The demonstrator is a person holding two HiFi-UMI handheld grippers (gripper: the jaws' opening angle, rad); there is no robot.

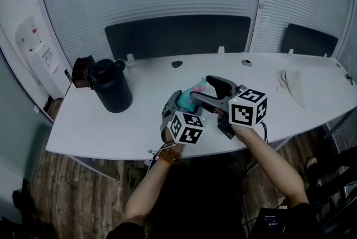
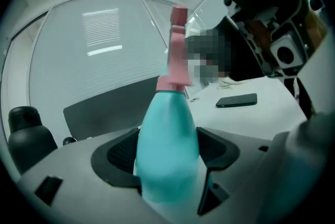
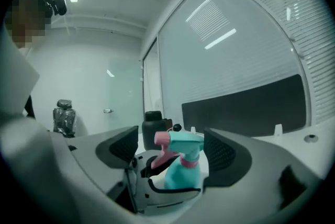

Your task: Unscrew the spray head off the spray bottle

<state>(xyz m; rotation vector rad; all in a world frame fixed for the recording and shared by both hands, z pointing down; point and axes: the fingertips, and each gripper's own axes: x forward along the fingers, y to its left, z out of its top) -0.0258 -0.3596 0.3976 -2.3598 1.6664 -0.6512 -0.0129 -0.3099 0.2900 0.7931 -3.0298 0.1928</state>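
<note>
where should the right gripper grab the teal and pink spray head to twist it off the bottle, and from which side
Probably the pink round collar under the teal spray head, not the trigger: it rings the neck, so it likely turns the thread. Come in sideways across the neck, as the open right gripper faces, because the left gripper clamps the teal plastic bottle by its body.

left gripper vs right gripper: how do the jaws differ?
Left gripper is clamped on the body of the spray bottle; right gripper stands open, gaps either side of the spray head between its jaws. Left sits at the bottle's lower body, right at its top end. Both address one bottle.
</note>
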